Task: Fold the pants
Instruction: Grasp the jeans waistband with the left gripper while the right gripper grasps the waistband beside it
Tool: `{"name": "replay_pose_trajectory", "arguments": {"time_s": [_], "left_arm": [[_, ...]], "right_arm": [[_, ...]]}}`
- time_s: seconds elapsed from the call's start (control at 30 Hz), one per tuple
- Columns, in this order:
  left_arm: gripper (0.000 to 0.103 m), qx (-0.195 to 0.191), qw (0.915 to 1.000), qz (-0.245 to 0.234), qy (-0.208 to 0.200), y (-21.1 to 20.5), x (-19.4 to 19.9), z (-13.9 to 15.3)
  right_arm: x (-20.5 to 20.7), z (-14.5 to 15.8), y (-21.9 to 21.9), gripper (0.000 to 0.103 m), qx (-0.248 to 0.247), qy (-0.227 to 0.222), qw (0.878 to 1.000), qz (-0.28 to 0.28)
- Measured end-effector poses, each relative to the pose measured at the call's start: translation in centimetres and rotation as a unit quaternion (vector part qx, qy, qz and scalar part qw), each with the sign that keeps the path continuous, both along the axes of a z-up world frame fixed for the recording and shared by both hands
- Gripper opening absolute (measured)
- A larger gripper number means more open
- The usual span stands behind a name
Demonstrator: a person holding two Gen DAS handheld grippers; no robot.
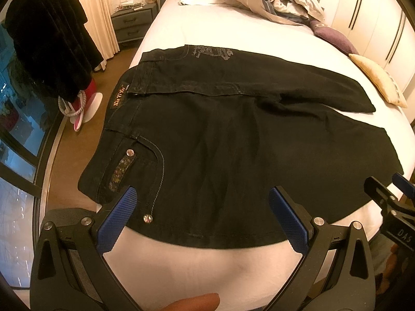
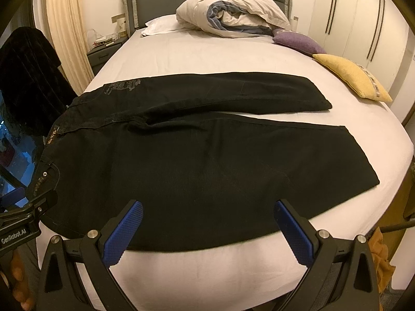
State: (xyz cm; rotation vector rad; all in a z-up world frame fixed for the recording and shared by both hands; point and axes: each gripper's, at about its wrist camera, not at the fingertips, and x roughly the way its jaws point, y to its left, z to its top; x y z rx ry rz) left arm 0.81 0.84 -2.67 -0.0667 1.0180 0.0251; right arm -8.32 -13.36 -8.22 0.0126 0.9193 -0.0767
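Black pants [image 1: 220, 134] lie spread flat across the white bed [image 1: 207, 259], waistband to the left, both legs running right and slightly apart. They also show in the right wrist view [image 2: 207, 155]. My left gripper [image 1: 203, 199] is open, hovering over the near edge by the waist pocket, its blue pads [image 1: 119, 217] wide apart. My right gripper [image 2: 207, 212] is open over the near leg's near edge, holding nothing. The right gripper shows at the right edge of the left wrist view [image 1: 391, 189]; the left gripper shows at the left edge of the right wrist view [image 2: 26, 202].
A rolled duvet [image 2: 233, 13] and a pillow [image 2: 160, 24] lie at the headboard. A purple cushion [image 2: 298, 41] and a yellow cushion [image 2: 352, 77] sit at the bed's right side. A dark garment [image 1: 49, 39] hangs at left beside a nightstand [image 1: 132, 23]. Wardrobe doors [image 2: 363, 20] stand at right.
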Motion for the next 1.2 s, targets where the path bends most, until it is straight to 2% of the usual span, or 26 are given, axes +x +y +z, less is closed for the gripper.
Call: {"name": "replay_pose_trajectory", "arguments": {"time_s": [0.13,0.2,0.23,0.27,0.3,0.37,0.43,0.5,0.53,0.6,0.7,0.83,1.0,1.1,1.13,1.2], "left_arm": [[0.103,0.002,0.9995,-0.028,-0.016,0.7,1.7,0.3],[0.103,0.01,0.9987,-0.05,-0.007,0.9,3.3,0.5],[0.103,0.008,0.998,-0.061,-0.018,1.0,4.2,0.7],[0.103,-0.006,0.996,-0.082,-0.035,1.3,5.1,1.0],[0.103,-0.015,0.9943,-0.101,-0.029,1.4,6.1,1.1],[0.103,-0.012,0.9943,-0.106,0.008,2.3,9.3,1.0],[0.103,-0.022,0.9942,-0.105,-0.005,3.3,12.3,1.9],[0.103,-0.008,0.9899,-0.137,-0.033,3.7,15.9,3.0],[0.103,0.01,0.9868,-0.156,-0.042,3.7,18.2,3.2],[0.103,0.014,0.9791,-0.199,-0.04,3.8,22.5,3.0],[0.103,0.004,0.9654,-0.261,-0.004,4.1,29.1,1.5],[0.103,0.018,0.9453,-0.322,0.049,4.3,36.5,-1.2],[0.102,0.03,0.9207,-0.375,0.103,4.7,41.4,-4.5],[0.094,0.027,0.9066,-0.39,0.158,5.0,42.9,-7.1],[0.089,0.022,0.904,-0.391,0.172,5.2,43.1,-7.7],[0.087,0.011,0.906,-0.387,0.172,5.8,43.4,-8.2]], "right_arm": [[1.9,1.1,-0.6,0.103,0.027,-0.008,0.999,0.045],[3.6,2.3,-1.0,0.103,0.045,-0.027,0.996,0.079],[4.3,2.9,-1.2,0.103,0.047,-0.038,0.994,0.092],[5.3,3.6,-1.5,0.103,0.048,-0.049,0.992,0.107],[6.7,4.3,-1.7,0.103,0.045,-0.061,0.989,0.128],[9.2,5.2,-2.1,0.103,0.044,-0.071,0.984,0.159],[12.1,5.9,-2.5,0.103,0.047,-0.073,0.977,0.196],[15.5,6.0,-2.7,0.103,0.06,-0.062,0.966,0.242],[16.9,6.0,-2.9,0.103,0.063,-0.054,0.963,0.255],[20.1,5.6,-2.9,0.103,0.076,-0.028,0.954,0.29],[24.3,4.5,-2.2,0.102,0.081,0.007,0.933,0.351],[28.0,2.6,-1.6,0.094,0.081,0.031,0.914,0.397],[31.2,-0.3,-1.1,0.085,0.073,0.057,0.897,0.433],[33.0,-1.3,-0.6,0.084,0.076,0.071,0.888,0.448],[33.4,-1.6,-0.6,0.082,0.076,0.074,0.886,0.452],[34.5,-1.8,-0.1,0.078,0.069,0.08,0.881,0.461]]}}
